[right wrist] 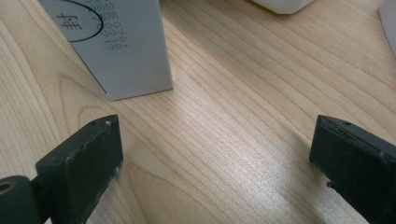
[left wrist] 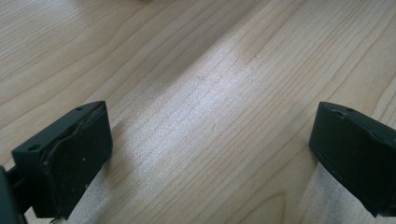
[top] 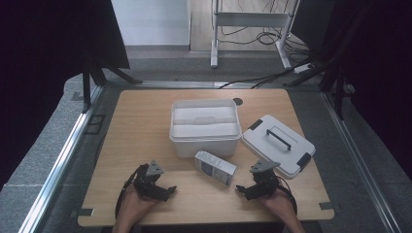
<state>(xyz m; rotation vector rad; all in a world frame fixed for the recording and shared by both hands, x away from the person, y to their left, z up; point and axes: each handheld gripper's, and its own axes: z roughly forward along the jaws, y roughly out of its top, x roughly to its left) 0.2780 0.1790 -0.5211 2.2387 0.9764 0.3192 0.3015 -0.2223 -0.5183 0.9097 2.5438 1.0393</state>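
Just ahead of the right gripper, slightly to its left, a small grey carton lies on the wooden surface; the jaws are released, wide apart, with nothing between them. The left gripper rests well apart from the carton, also released and empty. Beyond the carton stands an open white box, its lid beside.

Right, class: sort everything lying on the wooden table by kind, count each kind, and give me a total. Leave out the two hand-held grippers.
Open white storage box: 1
White lid with black handle: 1
Small grey printed carton: 1
Total: 3
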